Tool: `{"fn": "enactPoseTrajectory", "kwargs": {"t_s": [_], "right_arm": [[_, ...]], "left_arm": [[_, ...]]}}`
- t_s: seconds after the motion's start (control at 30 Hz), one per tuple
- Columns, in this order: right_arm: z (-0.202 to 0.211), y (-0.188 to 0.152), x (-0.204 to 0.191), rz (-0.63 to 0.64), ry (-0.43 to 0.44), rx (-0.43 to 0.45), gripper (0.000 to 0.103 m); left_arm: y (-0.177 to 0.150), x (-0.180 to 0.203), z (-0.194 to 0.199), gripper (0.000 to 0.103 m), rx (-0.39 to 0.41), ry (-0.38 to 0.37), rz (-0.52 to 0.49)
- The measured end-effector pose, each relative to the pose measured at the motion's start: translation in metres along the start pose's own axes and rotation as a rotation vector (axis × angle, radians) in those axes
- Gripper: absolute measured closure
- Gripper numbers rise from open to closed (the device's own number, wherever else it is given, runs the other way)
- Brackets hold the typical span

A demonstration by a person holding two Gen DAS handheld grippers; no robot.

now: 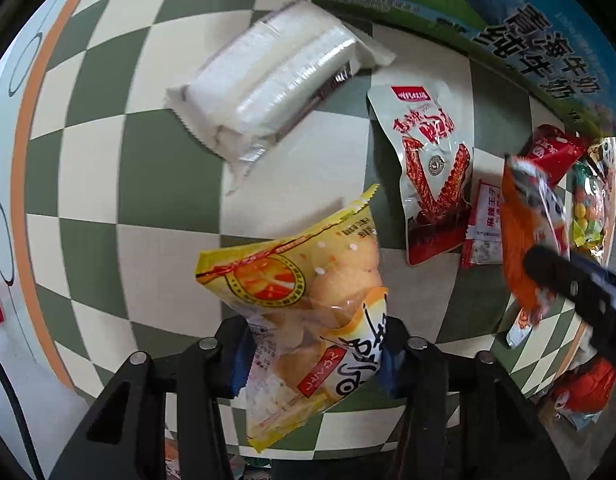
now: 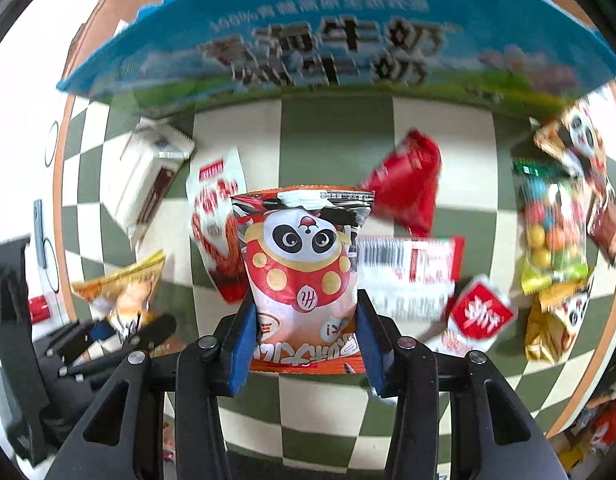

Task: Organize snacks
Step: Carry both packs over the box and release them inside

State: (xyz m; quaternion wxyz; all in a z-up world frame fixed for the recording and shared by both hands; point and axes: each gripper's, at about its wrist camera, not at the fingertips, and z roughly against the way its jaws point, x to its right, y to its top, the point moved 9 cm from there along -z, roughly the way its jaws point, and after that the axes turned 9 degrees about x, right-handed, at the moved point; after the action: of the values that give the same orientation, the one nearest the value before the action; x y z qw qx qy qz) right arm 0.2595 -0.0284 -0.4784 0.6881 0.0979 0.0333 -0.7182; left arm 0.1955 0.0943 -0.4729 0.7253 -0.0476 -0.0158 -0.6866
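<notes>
My left gripper [image 1: 314, 354] is shut on a yellow bread packet [image 1: 308, 304] and holds it above the checkered table. My right gripper [image 2: 305, 344] is shut on an orange panda snack bag [image 2: 303, 264], also lifted; the same bag shows at the right of the left wrist view [image 1: 528, 232]. The left gripper with its yellow packet appears at the lower left of the right wrist view [image 2: 123, 300]. On the table lie a white wafer pack [image 1: 267, 92], a red-and-white spicy strip packet [image 1: 432, 176], a red packet [image 2: 408, 192] and a candy bag [image 2: 552, 232].
A blue and green milk carton box [image 2: 328, 40] stands along the table's far edge. Several more snack packets, one red-and-white [image 2: 480, 316] and panda-printed ones [image 2: 580, 136], lie at the right. The round table's orange rim [image 1: 17, 184] curves along the left.
</notes>
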Motion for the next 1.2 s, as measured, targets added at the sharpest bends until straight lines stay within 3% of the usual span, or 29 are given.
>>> {"fn": "enactPoseTrajectory", "kwargs": {"t_s": [0.57, 0.83, 1.2], "right_arm": [[-0.040, -0.024, -0.005, -0.073, 0.034, -0.097, 0.049], [-0.035, -0.024, -0.008, -0.058, 0.011, -0.049, 0.059], [0.009, -0.022, -0.005, -0.059, 0.080, 0.006, 0.062]], "left_arm": [[-0.014, -0.001, -0.026, 0.051, -0.101, 0.013, -0.031], [-0.037, 0.013, -0.012, 0.063, -0.052, 0.045, -0.031], [-0.023, 0.050, 0.049, 0.065, 0.056, -0.051, -0.043]]}}
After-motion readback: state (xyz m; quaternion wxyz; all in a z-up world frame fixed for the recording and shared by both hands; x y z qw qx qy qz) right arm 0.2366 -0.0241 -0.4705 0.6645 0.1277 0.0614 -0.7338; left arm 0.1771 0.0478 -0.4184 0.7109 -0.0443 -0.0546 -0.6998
